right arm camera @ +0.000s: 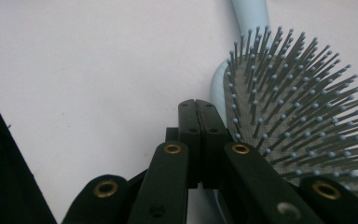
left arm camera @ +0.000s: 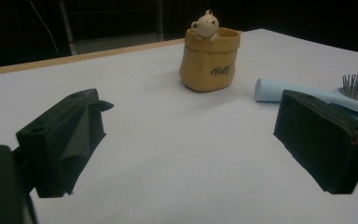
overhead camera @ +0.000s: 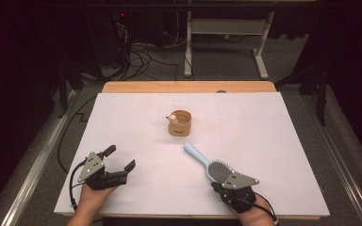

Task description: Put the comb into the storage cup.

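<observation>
Black pads of my left claw (overhead camera: 121,158) stand wide apart with nothing between them, low over the bare white surface (overhead camera: 136,122) at my near left. From its own camera the brush handle tip pokes in from the right, past the right-hand pad, so that claw would have to swing well across to reach it. Moving right, the tan cup (overhead camera: 179,123) with a small bear on its rim sits upright near the middle of the surface, farther from me than either hand and apart from everything else. Next comes the pale blue brush (overhead camera: 206,163), lying flat with bristles up; its long axis runs on a diagonal, handle pointing away and to the left toward the cup, head nearest my right hand. My right claw (right arm camera: 198,122) is pinched fully closed, gripping nothing, its tips resting just beside the left edge of the bristle pad, touching or nearly so; I cannot tell which. I judge the right hand far nearer, and it must spread first, then come across the head's short width.
</observation>
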### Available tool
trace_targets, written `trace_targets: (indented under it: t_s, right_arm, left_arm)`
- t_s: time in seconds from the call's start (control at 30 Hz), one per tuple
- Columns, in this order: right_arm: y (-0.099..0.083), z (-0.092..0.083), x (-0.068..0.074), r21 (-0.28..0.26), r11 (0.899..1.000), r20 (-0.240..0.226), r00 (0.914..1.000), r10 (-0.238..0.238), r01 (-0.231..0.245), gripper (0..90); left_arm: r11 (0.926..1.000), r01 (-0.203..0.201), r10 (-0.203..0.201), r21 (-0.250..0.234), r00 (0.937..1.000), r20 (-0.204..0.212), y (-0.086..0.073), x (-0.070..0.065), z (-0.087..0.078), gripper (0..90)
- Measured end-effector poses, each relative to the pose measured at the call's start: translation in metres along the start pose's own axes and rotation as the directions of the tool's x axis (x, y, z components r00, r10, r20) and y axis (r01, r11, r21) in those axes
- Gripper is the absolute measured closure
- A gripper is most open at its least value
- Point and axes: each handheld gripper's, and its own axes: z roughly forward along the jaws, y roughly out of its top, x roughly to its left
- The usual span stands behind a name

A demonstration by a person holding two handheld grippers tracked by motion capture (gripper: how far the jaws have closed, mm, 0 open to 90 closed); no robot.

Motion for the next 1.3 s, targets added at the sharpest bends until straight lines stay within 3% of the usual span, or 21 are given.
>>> trace_targets:
  t_s: [0.33, 0.4, 0.43, 0.57, 0.6, 0.67, 0.73, 0.77, 0.8, 0.83, 0.87, 0.9, 0.93, 0.97, 1.07, 1.2, 1.23, 1.3]
  right_arm:
    - [0.000, 0.000, -0.008, 0.000, 1.000, 0.034, 0.9993, 0.015, -0.015, 90.0]
    - [-0.001, 0.001, -0.008, -0.003, 1.000, 0.024, 0.9995, 0.021, -0.020, 90.0]
    - [0.000, -0.001, -0.007, -0.027, 0.999, -0.015, 0.9994, 0.031, -0.031, 90.0]
    - [0.004, -0.010, -0.003, -0.077, 0.997, -0.030, 0.9992, 0.026, -0.029, 90.0]
    - [0.007, -0.022, -0.004, -0.129, 0.991, -0.007, 0.9996, 0.026, -0.026, 90.0]
    - [0.008, -0.036, -0.011, -0.177, 0.983, 0.032, 0.9983, 0.050, -0.043, 90.0]
    - [0.007, -0.041, -0.015, -0.192, 0.980, 0.046, 0.9967, 0.066, -0.056, 90.0]
    - [0.003, -0.056, -0.029, -0.233, 0.968, 0.090, 0.9888, 0.119, -0.096, 90.0]
    - [0.003, -0.056, -0.029, -0.233, 0.968, 0.090, 0.9888, 0.119, -0.096, 90.0]
    - [-0.005, -0.066, -0.042, -0.241, 0.962, 0.142, 0.9762, 0.164, -0.126, 90.0]
    - [-0.005, -0.066, -0.042, -0.241, 0.962, 0.142, 0.9762, 0.164, -0.126, 90.0]
    - [-0.008, -0.068, -0.047, -0.238, 0.962, 0.160, 0.9709, 0.178, -0.137, 90.0]
    - [-0.014, -0.071, -0.054, -0.224, 0.962, 0.188, 0.9616, 0.200, -0.157, 90.0]
    - [-0.025, -0.071, -0.064, -0.176, 0.966, 0.201, 0.9538, 0.223, -0.189, 90.0]
    - [-0.041, -0.067, -0.071, -0.109, 0.964, 0.177, 0.9500, 0.257, -0.241, 90.0]
    - [-0.049, -0.063, -0.066, -0.058, 0.965, 0.142, 0.9546, 0.262, -0.256, 90.0]
    - [-0.049, -0.059, -0.062, -0.032, 0.970, 0.122, 0.9626, 0.242, -0.240, 90.0]
    - [-0.047, -0.056, -0.059, -0.023, 0.974, 0.113, 0.9671, 0.228, -0.227, 90.0]
  left_arm:
    - [0.9999, 0.011, -0.011, 0.006, 0.9999, -0.002, 0.000, 0.000, 0.002, 3.7]
    - [0.9998, 0.014, -0.014, 0.012, 0.9999, -0.002, 0.000, 0.000, 0.002, 3.7]
    - [0.9997, 0.018, -0.018, 0.013, 0.9998, -0.003, 0.000, 0.001, 0.002, 3.7]
    - [0.9999, 0.010, -0.010, 0.004, 0.9999, -0.009, 0.000, 0.001, 0.002, 3.7]
    - [0.9999, 0.010, -0.010, 0.000, 0.9999, -0.008, 0.000, 0.001, 0.002, 3.7]
    - [1.0000, 0.007, -0.007, -0.002, 0.9999, -0.010, 0.000, 0.001, 0.002, 3.6]
    - [1.0000, 0.007, -0.007, -0.001, 0.9999, -0.010, 0.000, 0.001, 0.002, 3.5]
    - [1.0000, 0.006, -0.006, -0.002, 0.9999, -0.009, 0.001, 0.001, 0.002, 3.4]
    - [1.0000, 0.006, -0.006, -0.002, 0.9999, -0.009, 0.001, 0.001, 0.002, 3.3]
    - [1.0000, 0.006, -0.006, -0.002, 0.9999, -0.010, 0.001, 0.001, 0.002, 3.2]
    - [1.0000, 0.006, -0.006, -0.002, 0.9999, -0.010, 0.001, 0.001, 0.002, 3.2]
    - [1.0000, 0.005, -0.005, -0.001, 0.9999, -0.010, 0.001, 0.001, 0.002, 3.2]
    - [1.0000, 0.006, -0.006, -0.003, 0.9999, -0.010, 0.001, 0.001, 0.002, 3.1]
    - [1.0000, 0.006, -0.006, -0.004, 0.9999, -0.009, 0.001, 0.001, 0.001, 2.9]
    - [1.0000, 0.006, -0.006, -0.004, 0.9999, -0.009, 0.001, 0.001, 0.001, 2.8]
    - [1.0000, 0.007, -0.007, -0.003, 1.0000, -0.007, 0.000, 0.001, 0.001, 2.8]
    - [1.0000, 0.007, -0.007, -0.003, 1.0000, -0.007, 0.000, 0.001, 0.001, 2.8]
    - [1.0000, 0.008, -0.008, -0.002, 0.9999, -0.007, 0.000, 0.001, 0.001, 2.9]
